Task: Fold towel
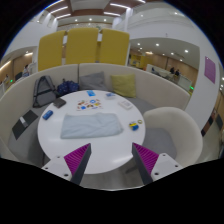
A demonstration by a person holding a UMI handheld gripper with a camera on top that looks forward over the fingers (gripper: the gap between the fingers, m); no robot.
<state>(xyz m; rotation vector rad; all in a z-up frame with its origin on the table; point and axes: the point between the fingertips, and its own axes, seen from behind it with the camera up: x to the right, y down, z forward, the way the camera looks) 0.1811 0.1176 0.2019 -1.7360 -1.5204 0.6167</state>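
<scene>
Your claw (112, 160) hovers above near edge of round white counter (60, 150), fingers spread wide, nothing held between magenta pads (78, 156). Towel (91, 125), pale grey-blue, lies flat near counter middle, beyond fingers, well apart from them. Small colourful items (97, 98) sit on far side of counter, another (135, 126) just right of towel; too small to identify, possibly cards. White chair (178, 128) right of counter. Yellow panels (85, 45) far behind.
</scene>
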